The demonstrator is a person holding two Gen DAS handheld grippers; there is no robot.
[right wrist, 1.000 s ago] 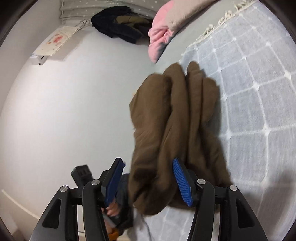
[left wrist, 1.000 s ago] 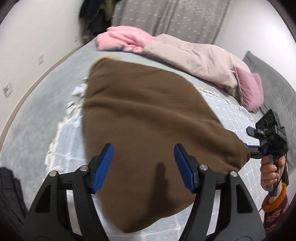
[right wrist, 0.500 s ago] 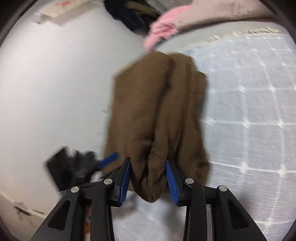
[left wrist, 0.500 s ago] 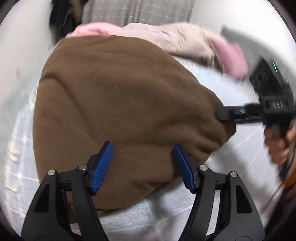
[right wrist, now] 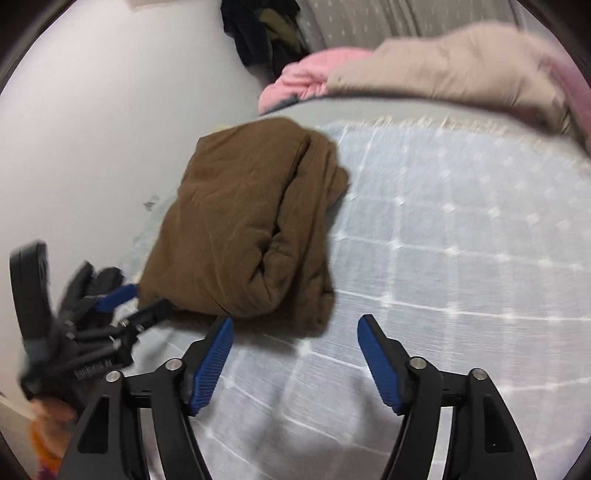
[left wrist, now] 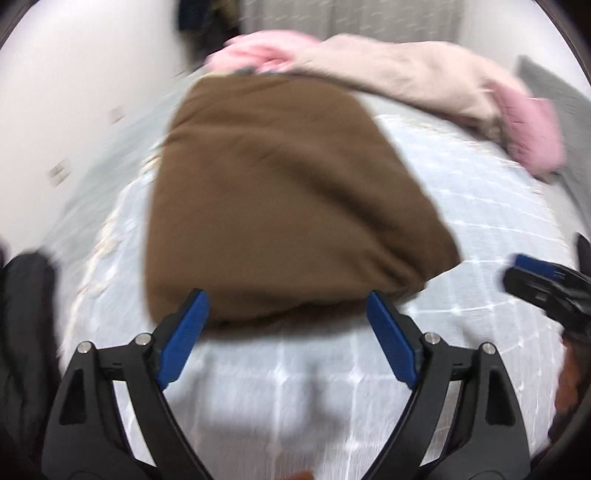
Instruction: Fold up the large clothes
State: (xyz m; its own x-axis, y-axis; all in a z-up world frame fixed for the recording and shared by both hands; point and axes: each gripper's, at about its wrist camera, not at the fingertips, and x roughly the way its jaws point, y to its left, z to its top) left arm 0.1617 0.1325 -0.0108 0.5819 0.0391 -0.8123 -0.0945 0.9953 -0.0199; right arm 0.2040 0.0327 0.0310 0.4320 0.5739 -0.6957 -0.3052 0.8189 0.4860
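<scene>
Garment: brown garment (left wrist: 284, 206), folded into a thick bundle, lying flat on the bed; from my right wrist view (right wrist: 251, 225) the stacked folds show along its near right edge.
Position: on the white grid-pattern cover (left wrist: 480, 206), toward that cover's left side, directly ahead of both my grippers.
Left gripper (left wrist: 288, 332): jaws spread wide, holding nothing; blue pads sit just short of the bundle's near edge, one toward each end of it. Contact with the cloth cannot be confirmed; the view is blurred.
Right gripper (right wrist: 295, 354): jaws wide apart, holding nothing; the left pad lies just beside the bundle's near corner, the right pad is over bare cover.
Cross-view: my left gripper appears at the left of the right wrist view (right wrist: 122, 310), its tips at the bundle's near left corner. My right gripper shows at the right edge of the left wrist view (left wrist: 546, 280), apart from the bundle.
Surroundings: beige coat (left wrist: 406, 70) and pink garment (left wrist: 266, 51) heaped at the far side of the bed; dark clothes (right wrist: 262, 29) against the wall beyond.
</scene>
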